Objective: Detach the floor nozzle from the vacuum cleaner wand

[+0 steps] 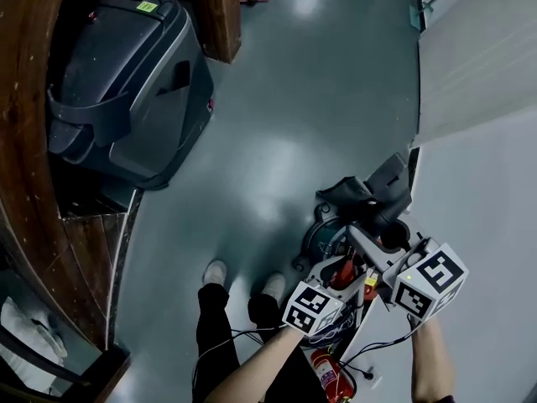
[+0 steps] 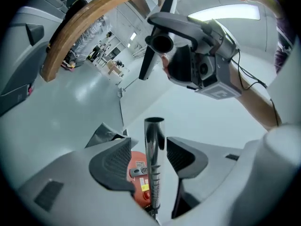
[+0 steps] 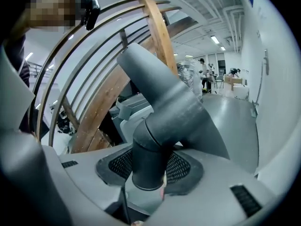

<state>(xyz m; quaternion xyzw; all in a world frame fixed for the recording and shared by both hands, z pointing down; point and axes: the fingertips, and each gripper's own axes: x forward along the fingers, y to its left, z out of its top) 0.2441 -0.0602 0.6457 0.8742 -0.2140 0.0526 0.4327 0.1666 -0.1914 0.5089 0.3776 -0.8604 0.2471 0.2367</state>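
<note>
The dark grey floor nozzle point(image 1: 369, 196) hangs apart from the wand, above it. My right gripper point(image 1: 388, 243) is shut on the nozzle's round neck point(image 3: 149, 159), and the nozzle body point(image 3: 169, 107) slants up and away from the pads. In the left gripper view the chrome wand point(image 2: 153, 164) stands upright between the jaws with its open end bare at the top. My left gripper point(image 2: 149, 142) is open, with a slim gap showing on each side of the tube. The nozzle's open neck point(image 2: 162, 44) and the right gripper show above the wand there.
A red canister point(image 2: 138, 173) lies under the wand, by the person's legs. A large grey wheeled bin point(image 1: 126, 91) stands at the left beside a curved wooden stair rail point(image 1: 25, 158). A pale wall point(image 1: 487, 166) runs along the right. The person's shoes point(image 1: 216, 273) stand on the grey floor.
</note>
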